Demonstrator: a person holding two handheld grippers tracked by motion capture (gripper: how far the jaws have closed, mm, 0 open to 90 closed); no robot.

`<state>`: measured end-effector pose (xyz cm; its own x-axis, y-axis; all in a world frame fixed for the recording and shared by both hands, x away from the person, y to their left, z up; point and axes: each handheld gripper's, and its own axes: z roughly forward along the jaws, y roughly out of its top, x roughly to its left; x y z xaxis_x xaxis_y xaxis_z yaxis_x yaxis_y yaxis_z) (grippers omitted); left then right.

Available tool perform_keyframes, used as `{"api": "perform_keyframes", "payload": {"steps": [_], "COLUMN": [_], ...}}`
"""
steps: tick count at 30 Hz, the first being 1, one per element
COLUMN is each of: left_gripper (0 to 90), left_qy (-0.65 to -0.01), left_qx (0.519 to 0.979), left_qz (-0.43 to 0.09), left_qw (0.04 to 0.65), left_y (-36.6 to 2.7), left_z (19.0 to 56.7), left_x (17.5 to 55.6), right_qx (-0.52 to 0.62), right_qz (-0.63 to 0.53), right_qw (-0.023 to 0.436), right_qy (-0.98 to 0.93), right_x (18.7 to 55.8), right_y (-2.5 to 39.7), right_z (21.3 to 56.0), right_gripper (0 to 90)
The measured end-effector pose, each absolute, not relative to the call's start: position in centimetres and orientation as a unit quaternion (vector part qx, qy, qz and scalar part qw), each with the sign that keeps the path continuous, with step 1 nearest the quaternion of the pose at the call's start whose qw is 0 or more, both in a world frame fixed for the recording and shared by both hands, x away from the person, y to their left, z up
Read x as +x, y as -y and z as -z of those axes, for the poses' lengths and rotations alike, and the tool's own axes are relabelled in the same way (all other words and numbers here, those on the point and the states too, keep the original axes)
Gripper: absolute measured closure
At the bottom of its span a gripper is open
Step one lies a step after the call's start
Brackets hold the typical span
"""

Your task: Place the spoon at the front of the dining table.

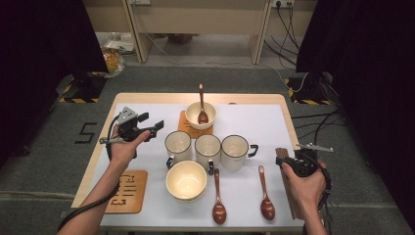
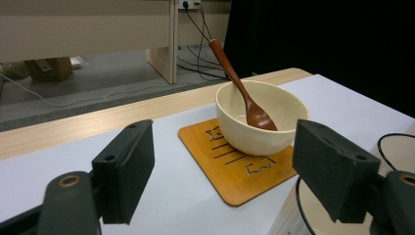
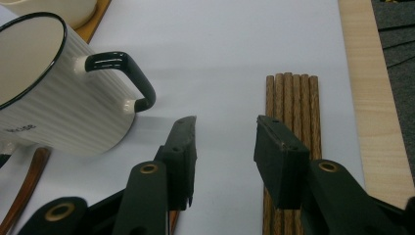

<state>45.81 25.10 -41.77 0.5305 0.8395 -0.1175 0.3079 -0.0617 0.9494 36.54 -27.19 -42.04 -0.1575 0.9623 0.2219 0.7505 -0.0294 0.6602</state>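
Note:
A cream bowl (image 1: 200,115) stands on a wooden coaster (image 1: 185,126) at the back of the table, with a brown spoon (image 1: 201,105) leaning in it. My left gripper (image 1: 152,122) hovers to its left, open and empty; in the left gripper view the bowl (image 2: 259,117), spoon (image 2: 235,78) and coaster (image 2: 235,171) lie beyond the wide-apart jaws of that gripper (image 2: 220,171). My right gripper (image 1: 299,157) is open at the right edge, over a bundle of wooden chopsticks (image 1: 288,188). In the right gripper view, that gripper (image 3: 225,142) has its right jaw over the chopsticks (image 3: 292,98), with nothing held.
Three white mugs (image 1: 208,148) stand in a row mid-table; the rightmost mug (image 3: 58,98) has its handle toward my right gripper. In front of them are a second cream bowl (image 1: 186,180), two loose spoons (image 1: 218,198) (image 1: 265,193) and a bare coaster (image 1: 128,191) at front left.

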Motion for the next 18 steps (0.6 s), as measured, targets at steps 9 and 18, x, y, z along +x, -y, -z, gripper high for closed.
{"api": "perform_keyframes", "payload": {"steps": [9, 18], "left_gripper": [23.3, 23.4], "left_qy": [-0.416, -0.412], "left_qx": [0.690, 0.692], "left_qz": [-0.244, -0.243], "left_qw": [0.540, 0.540], "left_y": [-24.6, -23.8], "left_z": [41.7, 41.4], "left_x": [46.9, 47.7], "right_qx": [0.633, 0.639], "right_qz": [-0.346, -0.347], "right_qw": [0.160, 0.160], "right_qy": [-0.674, -0.667], "right_x": [35.6, 34.6], "right_y": [27.9, 28.5], "right_z": [42.4, 42.8], "right_gripper": [59.2, 58.8]}}
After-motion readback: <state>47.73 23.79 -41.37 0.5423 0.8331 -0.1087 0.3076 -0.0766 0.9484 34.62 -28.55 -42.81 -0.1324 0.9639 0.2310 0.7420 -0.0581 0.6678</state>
